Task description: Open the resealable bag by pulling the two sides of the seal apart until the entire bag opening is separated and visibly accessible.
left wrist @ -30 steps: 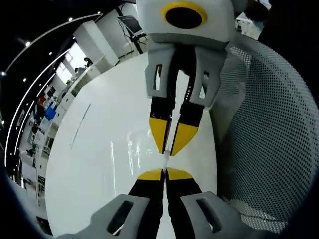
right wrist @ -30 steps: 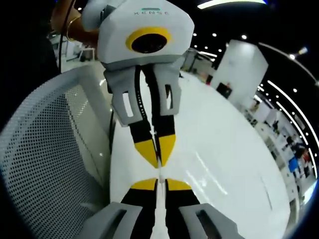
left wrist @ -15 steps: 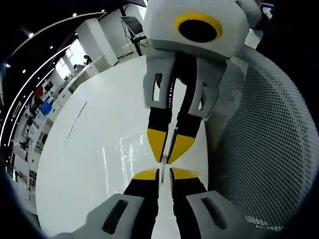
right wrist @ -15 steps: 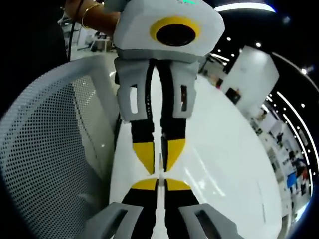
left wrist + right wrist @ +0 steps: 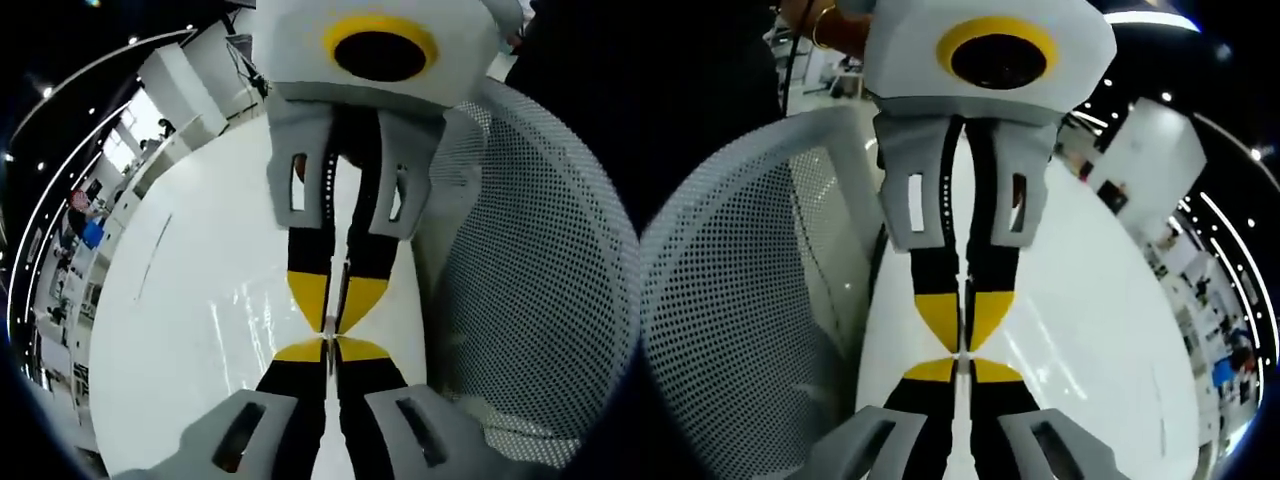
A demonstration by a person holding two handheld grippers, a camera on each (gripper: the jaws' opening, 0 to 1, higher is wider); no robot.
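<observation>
Since the earlier frame both tips have closed in, now nearly touching. My left hand-held gripper (image 5: 328,347) and right hand-held gripper (image 5: 961,357) are each clamped on the clear resealable bag (image 5: 240,310), held above the white bench (image 5: 170,300) beside the mesh chair (image 5: 530,260). I'd pull straight apart, evenly, grips firm.

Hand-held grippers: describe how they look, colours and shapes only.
Both match. The left hand-held gripper and right hand-held gripper have light grey slotted arms and black fingers with yellow pointed tips. Each housing is a light grey box carrying a yellow-ringed round lens. A gold bangle is worn.
</observation>
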